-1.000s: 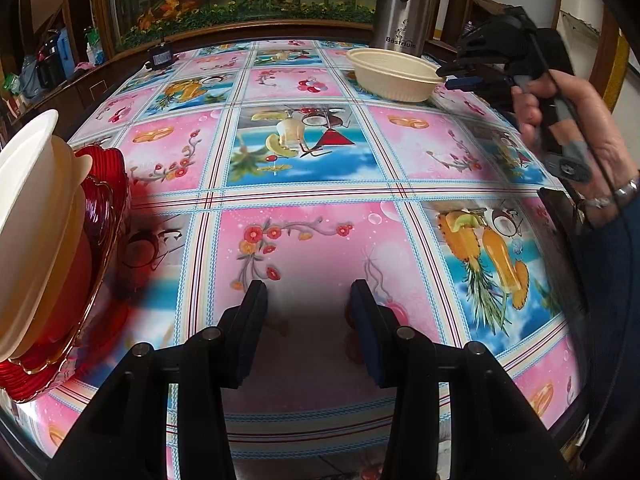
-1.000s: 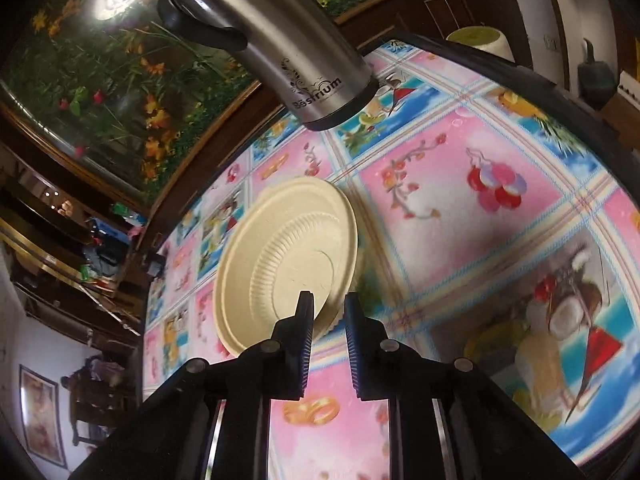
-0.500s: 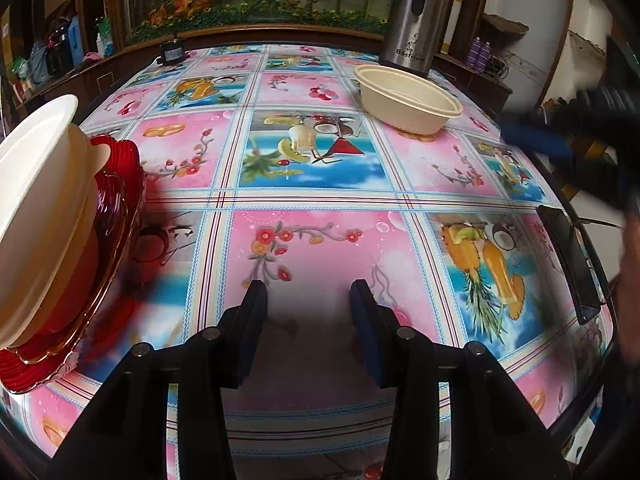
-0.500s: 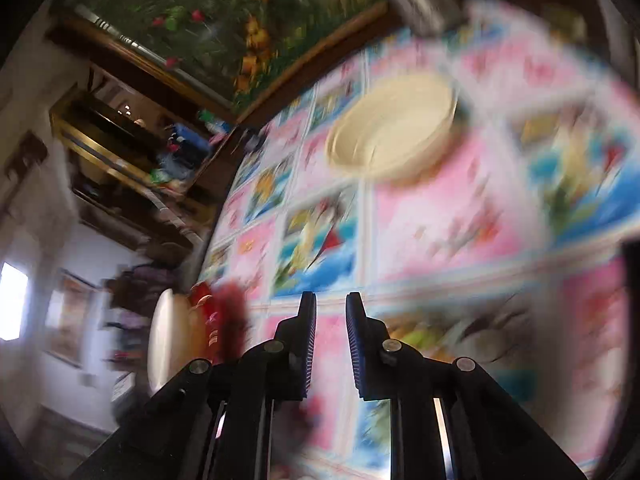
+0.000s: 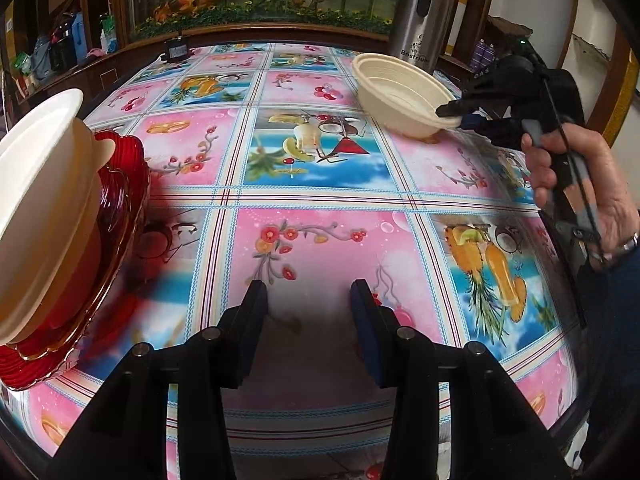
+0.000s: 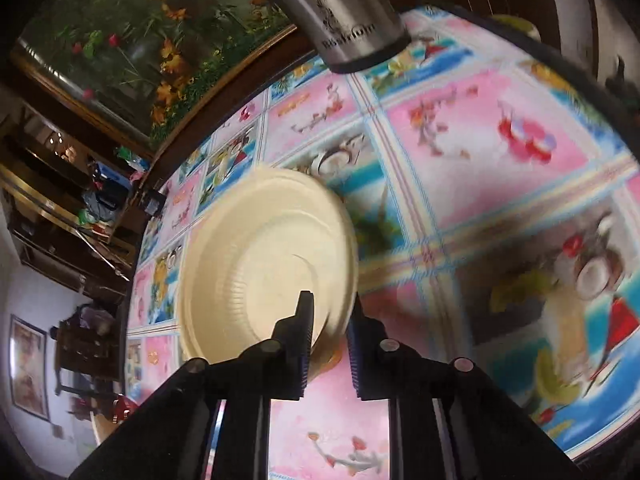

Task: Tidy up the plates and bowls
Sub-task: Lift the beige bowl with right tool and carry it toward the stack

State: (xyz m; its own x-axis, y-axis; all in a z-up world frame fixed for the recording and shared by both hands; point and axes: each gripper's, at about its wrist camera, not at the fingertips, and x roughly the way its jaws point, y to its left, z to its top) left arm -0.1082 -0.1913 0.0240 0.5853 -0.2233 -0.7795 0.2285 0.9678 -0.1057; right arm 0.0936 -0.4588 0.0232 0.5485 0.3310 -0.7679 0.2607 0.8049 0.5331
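A cream bowl sits tilted at the far right of the flowered tablecloth, near the flask. My right gripper has that bowl's near rim between its fingers, and the jaws are closing on it. In the right wrist view one finger lies inside the bowl and the other outside; the right gripper presses the rim. My left gripper hangs open over bare cloth with nothing between its fingers. To its left, another cream bowl rests on stacked red glass plates.
A steel flask stands right behind the gripped bowl, also as a steel flask in the right wrist view. A small black device lies at the far table edge. A person's hand holds the right gripper over the table's right edge.
The right gripper swung off toward the left of the table, then came back to the bowl. Its fingers now sit astride the rim and the bowl is tilted. The left gripper stayed put.
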